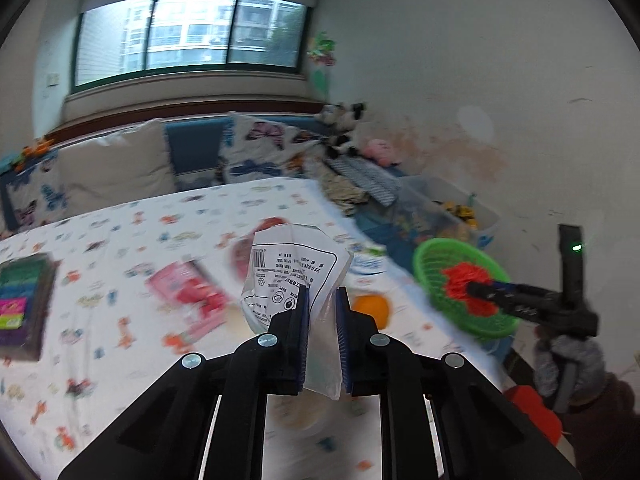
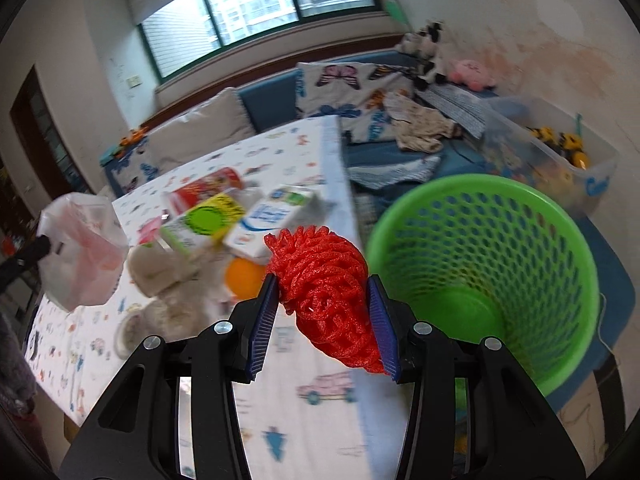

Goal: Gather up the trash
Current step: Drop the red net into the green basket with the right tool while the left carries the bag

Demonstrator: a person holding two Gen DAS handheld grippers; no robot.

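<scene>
Left gripper (image 1: pixel 321 294) clamped on a crumpled clear plastic wrapper (image 1: pixel 294 276) with a white printed label, lifted above the table (image 1: pixel 120 224), the blue pads (image 1: pixel 302 332) pinching its lower part. From the right wrist view, same wrapper (image 2: pixel 80 252) seen at far left as a pale, pinkish-tinted bag held up over the table's near edge. Right gripper (image 2: pixel 322 282) clenched on a bundle of red foam netting (image 2: pixel 324 292), squeezed between both blue pads (image 2: pixel 264 320), raised off the patterned cloth just left of the green mesh basket (image 2: pixel 484 264). Basket standing beside the table's right edge, tilted open toward the camera, its bottom bare. In the left wrist view, netting (image 1: pixel 464 284) at the basket's mouth (image 1: pixel 432 248), whether over or in front of the rim impossible to tell. Still on the table: an orange (image 2: pixel 242 278), a white and blue carton (image 2: pixel 268 224), a green and yellow carton (image 2: pixel 208 220), a red can (image 2: pixel 212 188) lying on its side, crumpled grey paper (image 2: pixel 164 272), a pink packet (image 1: pixel 188 288), and a stack of coloured sponges (image 1: pixel 22 300) near the left edge. Much of the tabletop blurred. Behind, a blue couch (image 1: pixel 196 148) with cushions, a clear toy bin (image 2: pixel 560 148) and a window (image 1: pixel 188 36).
</scene>
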